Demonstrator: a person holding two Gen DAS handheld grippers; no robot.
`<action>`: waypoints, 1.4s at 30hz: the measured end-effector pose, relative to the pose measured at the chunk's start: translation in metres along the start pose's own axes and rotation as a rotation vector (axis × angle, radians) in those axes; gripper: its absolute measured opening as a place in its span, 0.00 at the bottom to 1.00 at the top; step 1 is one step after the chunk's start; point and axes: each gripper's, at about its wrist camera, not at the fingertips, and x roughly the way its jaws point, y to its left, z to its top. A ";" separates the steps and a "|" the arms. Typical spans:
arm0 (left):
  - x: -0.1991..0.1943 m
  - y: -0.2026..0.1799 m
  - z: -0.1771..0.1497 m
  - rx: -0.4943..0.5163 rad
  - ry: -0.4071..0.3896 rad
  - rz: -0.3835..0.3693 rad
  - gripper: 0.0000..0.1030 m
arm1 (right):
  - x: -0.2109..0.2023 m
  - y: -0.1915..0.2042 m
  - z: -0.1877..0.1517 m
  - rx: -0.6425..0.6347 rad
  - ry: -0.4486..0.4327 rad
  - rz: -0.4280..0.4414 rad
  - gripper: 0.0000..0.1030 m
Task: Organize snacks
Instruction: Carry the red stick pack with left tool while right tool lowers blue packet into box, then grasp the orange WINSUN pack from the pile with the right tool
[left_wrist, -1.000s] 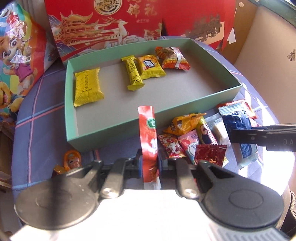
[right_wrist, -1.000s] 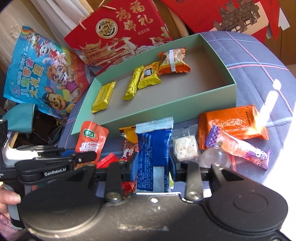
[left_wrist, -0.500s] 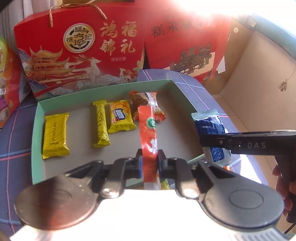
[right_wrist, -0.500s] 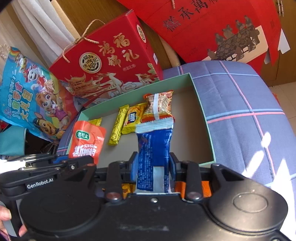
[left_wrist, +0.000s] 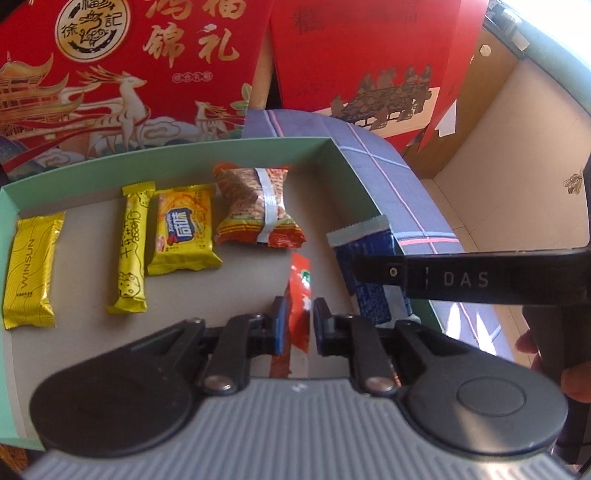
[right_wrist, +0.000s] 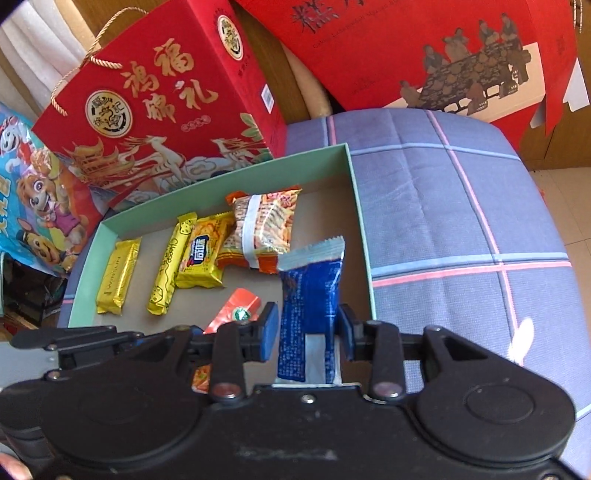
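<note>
An open green box (left_wrist: 184, 151) holds a yellow bar (left_wrist: 29, 269), a yellow cheese stick (left_wrist: 133, 251), a yellow packet (left_wrist: 184, 232) and an orange packet (left_wrist: 258, 210) in a row. My left gripper (left_wrist: 297, 317) hangs over the box floor with its jaws opening. A red packet (left_wrist: 299, 291) leans between them, free of both pads. My right gripper (right_wrist: 306, 325) is over the box's right end, jaws opening too. A blue packet (right_wrist: 310, 295) stands between its pads with a gap on each side. The red packet (right_wrist: 236, 310) also shows in the right wrist view.
Two red gift boxes (right_wrist: 166, 92) (right_wrist: 461, 48) stand behind the green box (right_wrist: 221, 184), with a cartoon snack bag (right_wrist: 29, 206) to the left. A plaid cloth (right_wrist: 443, 221) covers the surface, which drops to the floor on the right. A hand (left_wrist: 576, 384) holds the right gripper.
Both grippers carried their packets from the loose snack pile forward over the green box. Their jaws have since parted, and the red packet has sagged and tilted between the left pads.
</note>
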 end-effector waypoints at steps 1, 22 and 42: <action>0.000 -0.001 0.000 0.014 -0.005 0.019 0.41 | -0.005 -0.001 -0.001 0.018 -0.015 0.014 0.54; -0.075 0.001 -0.058 0.020 -0.069 0.118 1.00 | -0.079 -0.011 -0.062 0.064 -0.092 0.079 1.00; -0.053 0.008 -0.131 0.020 0.065 0.122 1.00 | -0.014 -0.023 -0.090 -0.125 -0.024 0.103 1.00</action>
